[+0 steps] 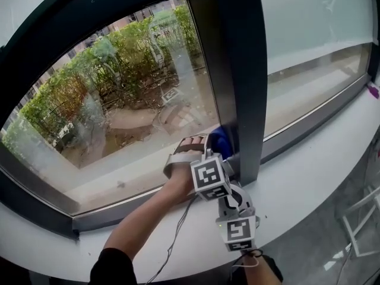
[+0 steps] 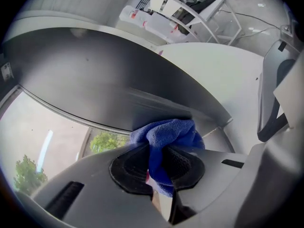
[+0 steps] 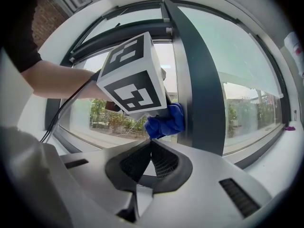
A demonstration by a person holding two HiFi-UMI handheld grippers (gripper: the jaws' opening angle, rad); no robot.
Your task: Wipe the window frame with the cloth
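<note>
Right tongs [image 3: 151,145], left tongs [image 2: 159,156], one cloth [image 2: 167,132]

Daylight through glass [image 1: 130,82]; window frame [image 1: 240,70] backlit, dark; fisheye warp, vignetted corners.

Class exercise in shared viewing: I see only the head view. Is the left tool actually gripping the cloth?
Observer: Yes. In the left gripper view the left tool is shut on the blue cloth.
Operator: And the right tool?
Observer: Its own view shows the right tool shut, holding nothing.
Operator: Where does the cloth touch?
Observer: That view shows it pressed against the frame post, low down.
</note>
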